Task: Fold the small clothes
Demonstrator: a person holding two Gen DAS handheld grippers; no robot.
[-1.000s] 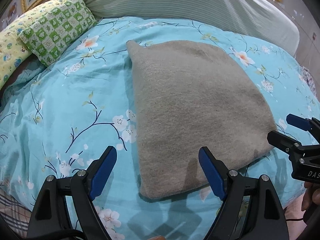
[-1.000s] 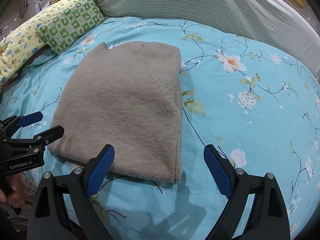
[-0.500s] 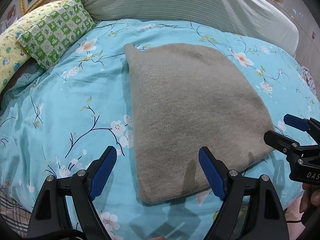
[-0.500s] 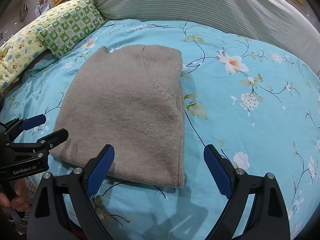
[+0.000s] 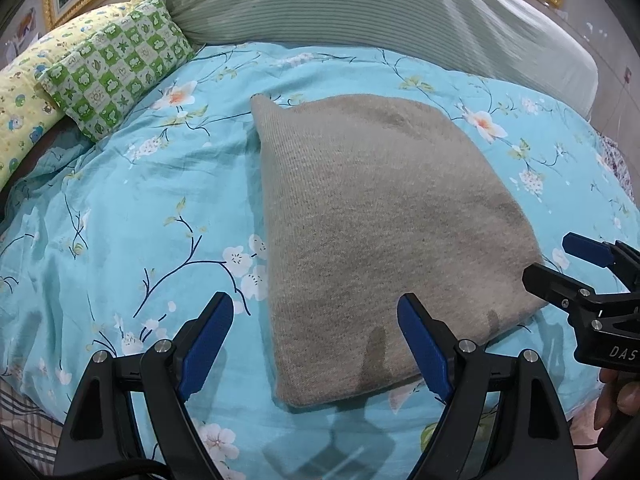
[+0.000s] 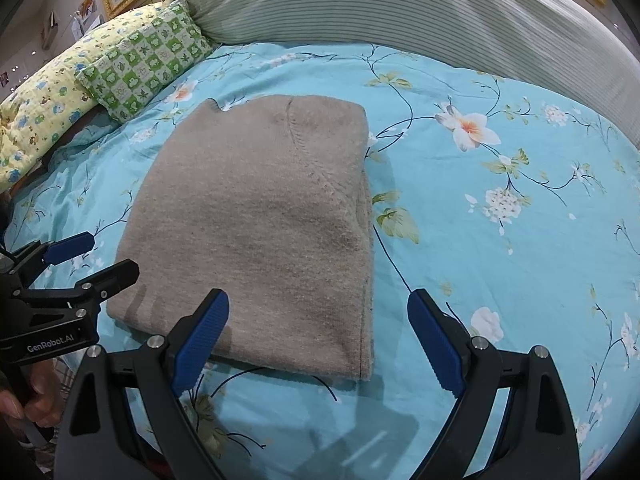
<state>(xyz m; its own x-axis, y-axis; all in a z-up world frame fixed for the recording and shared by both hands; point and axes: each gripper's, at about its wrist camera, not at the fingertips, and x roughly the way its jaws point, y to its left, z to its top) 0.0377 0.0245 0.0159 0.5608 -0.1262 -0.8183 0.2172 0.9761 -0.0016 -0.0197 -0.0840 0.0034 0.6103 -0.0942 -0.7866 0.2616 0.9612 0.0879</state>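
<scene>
A folded grey-brown knit garment (image 5: 376, 216) (image 6: 260, 216) lies flat on the floral blue bedspread. My left gripper (image 5: 314, 310) hovers open above the garment's near left corner, with nothing between its blue pads. My right gripper (image 6: 318, 306) hangs open over the near right corner, also holding nothing. Each gripper shows in the other's view: the right one (image 5: 554, 258) at the garment's right edge, the left one (image 6: 100, 254) at its left edge.
The blue bedspread (image 5: 120, 208) (image 6: 500, 240) spreads wide on both sides. A green checked pillow (image 5: 116, 72) (image 6: 144, 60) and a yellow one (image 6: 44, 100) lie at the far left. A striped grey-green bolster (image 5: 360, 12) runs along the back. A person's fingers (image 5: 624, 392) grip the right handle.
Both views have shifted only slightly against the garment. Both grippers stay open and the garment lies as before.
</scene>
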